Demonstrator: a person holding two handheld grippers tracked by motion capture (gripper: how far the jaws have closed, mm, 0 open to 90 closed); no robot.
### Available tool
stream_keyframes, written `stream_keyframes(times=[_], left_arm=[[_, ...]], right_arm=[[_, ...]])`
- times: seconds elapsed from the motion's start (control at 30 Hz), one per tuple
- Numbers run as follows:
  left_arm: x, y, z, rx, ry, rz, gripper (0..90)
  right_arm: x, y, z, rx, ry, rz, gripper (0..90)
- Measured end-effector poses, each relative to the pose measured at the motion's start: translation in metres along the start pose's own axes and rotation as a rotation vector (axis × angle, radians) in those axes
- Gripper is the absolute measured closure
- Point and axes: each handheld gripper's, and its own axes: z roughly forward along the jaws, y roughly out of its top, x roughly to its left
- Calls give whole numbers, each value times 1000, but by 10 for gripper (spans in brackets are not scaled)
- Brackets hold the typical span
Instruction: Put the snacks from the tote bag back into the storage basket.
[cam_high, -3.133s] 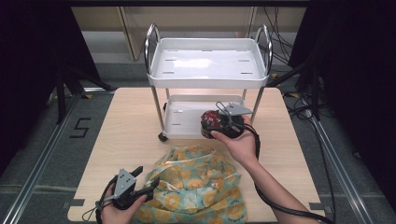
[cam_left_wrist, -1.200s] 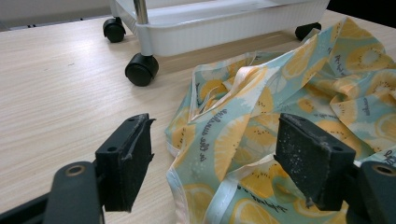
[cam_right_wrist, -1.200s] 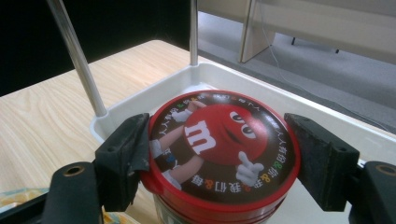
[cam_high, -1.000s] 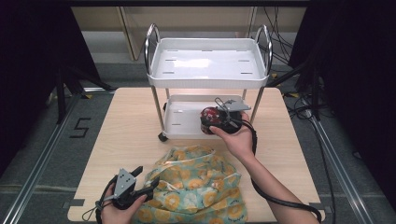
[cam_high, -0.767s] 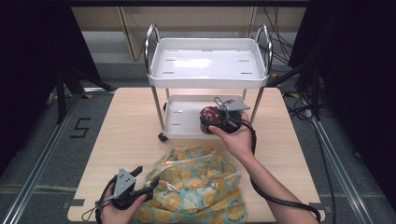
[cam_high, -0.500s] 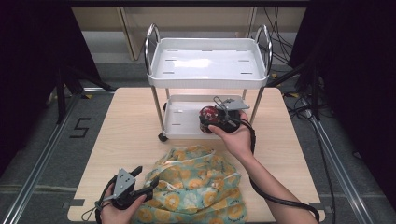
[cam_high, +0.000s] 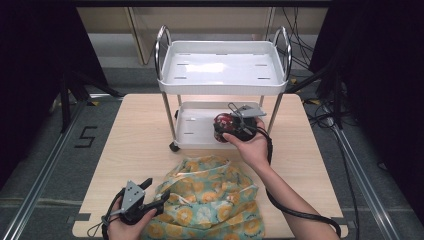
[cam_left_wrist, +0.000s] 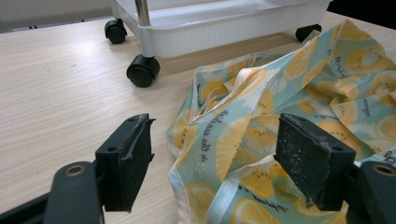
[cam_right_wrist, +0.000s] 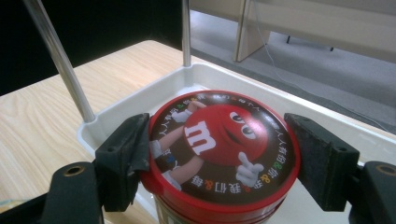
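Right tongs (cam_right_wrist: 219, 154): closed against the sides of a round red-lidded candy tub (cam_right_wrist: 223, 149) with a cartoon print, held over the lower tray of the white two-tier cart (cam_high: 200, 131).
Left tongs (cam_left_wrist: 224, 158): spread wide, gripping nothing, low over the pale wooden surface (cam_left_wrist: 60, 93).
Lemon-print fabric bag (cam_left_wrist: 289, 88): its edge lies between the left tongs.

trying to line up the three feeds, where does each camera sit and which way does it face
High view: above the person's side, looking forward and down on the table; both forearms and hands show.
Left gripper view: rides the left gripper, facing the fabric bag; black jaws show.
Right gripper view: rides the right gripper, facing the candy jar.
Shared: the white cart.
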Motion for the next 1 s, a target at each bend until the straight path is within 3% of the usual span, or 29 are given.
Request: stream_keyframes(times=[0.67,0.73,0.77,0.83,0.93,0.97,1.0], left_arm=[[0,0,-1,2,4,6,265],[0,0,0,-3,-3,3,265],[0,0,0,-1,-4,4,265],[0,0,0,0,-1,0,265],[0,0,0,-1,-3,5,264],[0,0,0,-1,-3,4,265],[0,0,0,0,-3,4,265]], right_arm=[[-5,0,5,7,-5,13,267],[-8,-1,8,6,-38,-23,267],[-5,-1,8,14,-34,9,267],[-4,-1,7,18,-42,17,267],[-5,-1,9,17,-45,17,267],[-8,-1,10,6,-43,-9,267],[-4,-2,10,20,-40,26,267]])
